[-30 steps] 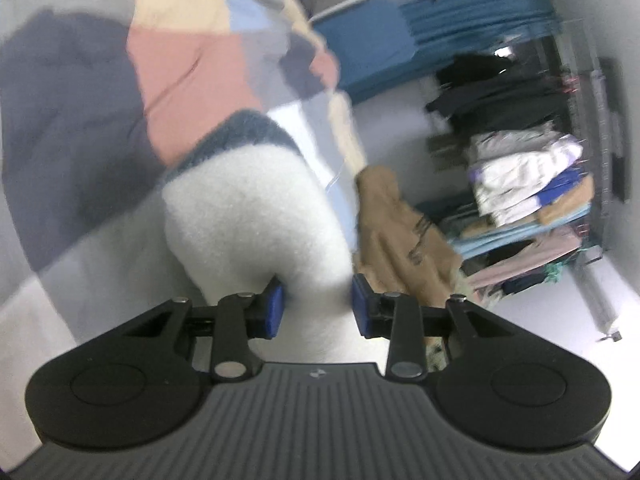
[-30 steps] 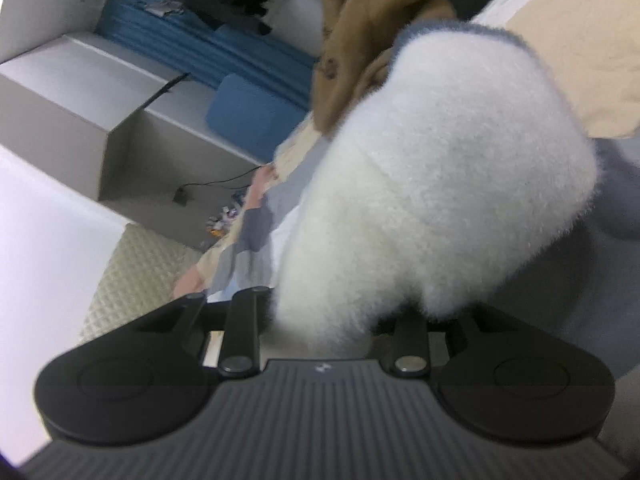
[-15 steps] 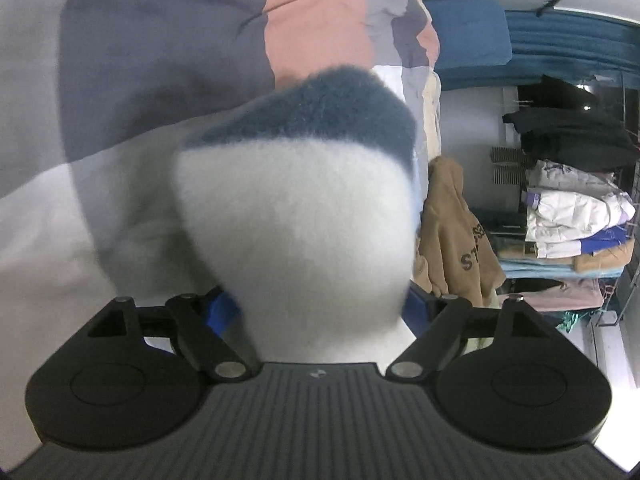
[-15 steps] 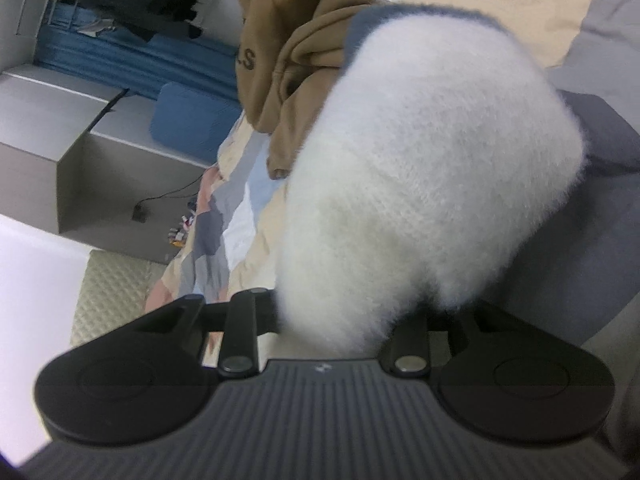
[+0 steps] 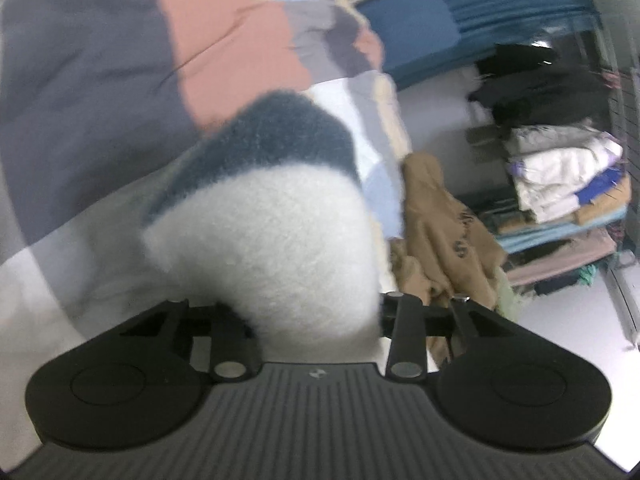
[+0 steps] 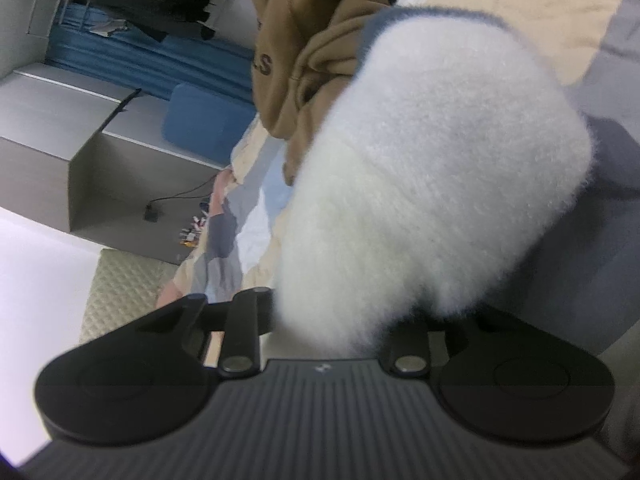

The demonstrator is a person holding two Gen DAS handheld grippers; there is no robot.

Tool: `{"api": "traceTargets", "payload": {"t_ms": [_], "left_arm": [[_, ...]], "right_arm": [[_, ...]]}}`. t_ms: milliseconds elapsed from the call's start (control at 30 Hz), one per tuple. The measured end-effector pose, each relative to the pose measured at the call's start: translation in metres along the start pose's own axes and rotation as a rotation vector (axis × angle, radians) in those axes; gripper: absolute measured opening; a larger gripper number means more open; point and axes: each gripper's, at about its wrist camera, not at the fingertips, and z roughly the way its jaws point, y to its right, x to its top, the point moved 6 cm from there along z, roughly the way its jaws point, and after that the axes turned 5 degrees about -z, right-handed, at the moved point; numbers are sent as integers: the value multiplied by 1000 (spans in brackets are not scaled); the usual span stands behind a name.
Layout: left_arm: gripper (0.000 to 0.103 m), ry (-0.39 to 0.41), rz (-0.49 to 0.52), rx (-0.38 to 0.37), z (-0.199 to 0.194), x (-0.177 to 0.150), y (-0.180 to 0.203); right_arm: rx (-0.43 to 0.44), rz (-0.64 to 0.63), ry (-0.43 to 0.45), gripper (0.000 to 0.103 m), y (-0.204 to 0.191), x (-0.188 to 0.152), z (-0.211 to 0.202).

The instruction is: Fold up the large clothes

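Apparently I'm holding the fleece garment (image 5: 272, 240) lifted over the bed (image 5: 80, 92) with 2 grippers, jaws pinching it, to fold.

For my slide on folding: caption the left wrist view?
Left tongs grip a fluffy white garment above a patchwork quilt.

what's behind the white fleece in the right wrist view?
Behind the white fleece sits a crumpled tan hoodie on the patchwork quilt. The fleece hides the hoodie's lower part, the quilt beneath it, and the right claw fingertips.
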Motion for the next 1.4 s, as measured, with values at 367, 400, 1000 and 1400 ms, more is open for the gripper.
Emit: {"api": "traceTargets", "payload": {"t_ms": [367, 400, 1000, 1400], "left_arm": [[42, -72, 80, -172, 41, -28, 128], [42, -82, 84, -186, 51, -32, 143], [42, -167, 229, -179, 250, -105, 228], [46, -190, 278, -169, 273, -132, 138]], "right_arm": [[102, -15, 129, 35, -35, 106, -59], [108, -21, 148, 35, -38, 121, -65], [94, -53, 311, 35, 68, 232, -50], [88, -10, 257, 37, 149, 162, -33]]}}
